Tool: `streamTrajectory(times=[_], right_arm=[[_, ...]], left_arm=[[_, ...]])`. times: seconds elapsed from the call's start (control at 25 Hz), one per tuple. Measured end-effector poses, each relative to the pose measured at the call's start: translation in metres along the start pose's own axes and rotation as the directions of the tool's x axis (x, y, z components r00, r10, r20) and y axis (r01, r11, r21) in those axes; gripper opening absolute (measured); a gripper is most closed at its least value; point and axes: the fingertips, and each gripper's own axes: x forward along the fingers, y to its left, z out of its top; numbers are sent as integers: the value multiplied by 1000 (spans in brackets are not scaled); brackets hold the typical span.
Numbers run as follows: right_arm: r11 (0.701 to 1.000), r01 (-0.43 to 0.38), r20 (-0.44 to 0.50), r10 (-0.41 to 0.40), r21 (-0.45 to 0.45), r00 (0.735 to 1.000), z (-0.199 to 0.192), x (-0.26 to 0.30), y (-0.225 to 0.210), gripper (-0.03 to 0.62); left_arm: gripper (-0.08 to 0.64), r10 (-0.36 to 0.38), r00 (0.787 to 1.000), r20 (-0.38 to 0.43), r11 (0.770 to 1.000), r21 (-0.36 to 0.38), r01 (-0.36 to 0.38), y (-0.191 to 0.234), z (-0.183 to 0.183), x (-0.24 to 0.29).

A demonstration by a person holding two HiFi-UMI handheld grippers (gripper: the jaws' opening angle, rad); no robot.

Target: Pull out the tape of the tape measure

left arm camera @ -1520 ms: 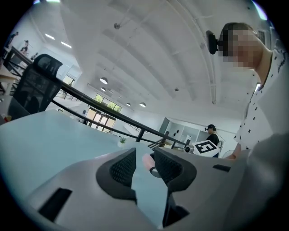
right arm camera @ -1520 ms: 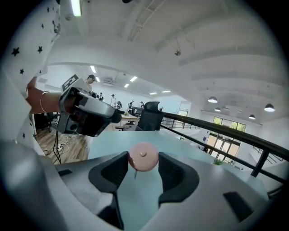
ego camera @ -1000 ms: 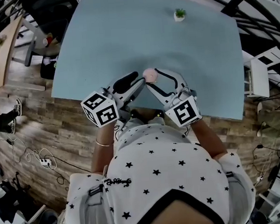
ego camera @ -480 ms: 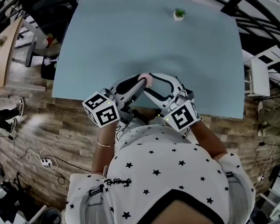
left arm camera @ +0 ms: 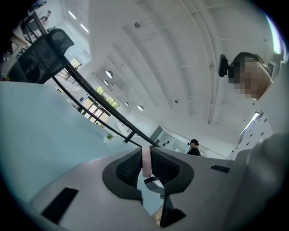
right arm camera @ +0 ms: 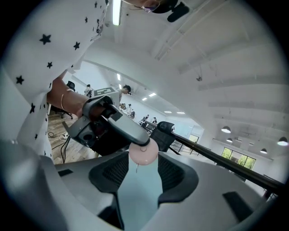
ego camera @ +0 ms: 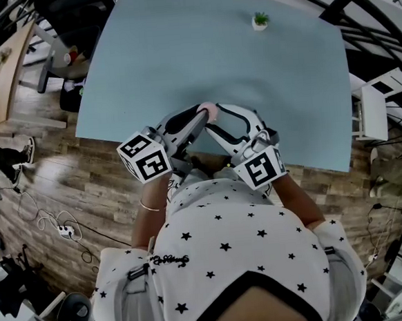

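A small round pink tape measure (ego camera: 209,110) hangs in the air over the near edge of the light blue table (ego camera: 264,82). My right gripper (ego camera: 216,115) is shut on its rim; the right gripper view shows its round face (right arm camera: 143,152) spanning the pad tips, with a thin metal tab (right arm camera: 136,169) below. My left gripper (ego camera: 200,116) comes from the left. Its jaws have just been closing, and its pads now press the flat sides of the tape measure, seen edge-on (left arm camera: 146,161). A grey loop (left arm camera: 154,183) hangs under it.
A small potted plant (ego camera: 260,20) stands at the table's far side. Black office chairs (ego camera: 65,60) stand on the wood floor at the left, a white chair (ego camera: 371,108) at the right. Cables (ego camera: 57,226) lie on the floor.
The left gripper's jaws have narrowed from wide open onto the pink tape measure. Both grippers and the tape measure have stayed almost in place.
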Motion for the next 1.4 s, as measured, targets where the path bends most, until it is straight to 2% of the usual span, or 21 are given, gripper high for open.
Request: streamTrajectory(times=[0.16,0.36,0.56,0.8,1.0,1.2,1.4], right_arm=[[999,5,-44,-3,50,999,-13,-1,-1,160],[993,-11,-27,14,119,1000,-13,6,2,99],[992,-10,-28,13,125,1000,-13,6,3,3],[990,10,-51,-2,142,999,-17,6,1,0],[986,52,-91,-38,156,995,-28,4,-10,-2],[972,112,-125,-87,208,988,-40,-2,-24,-2],[968,138,-138,-110,212,984,-43,-4,-28,-2]], left_arm=[[84,-4,999,45,1000,-7,4,1,12,-6],[84,1,999,51,1000,-1,-1,1,17,-7],[84,5,999,54,1000,-4,-5,0,14,-6],[84,18,998,62,1000,-3,-17,3,17,-9],[84,32,997,69,999,5,-33,8,21,-10],[84,43,996,78,999,11,-44,12,25,-12],[84,39,996,76,999,10,-39,11,24,-11]])
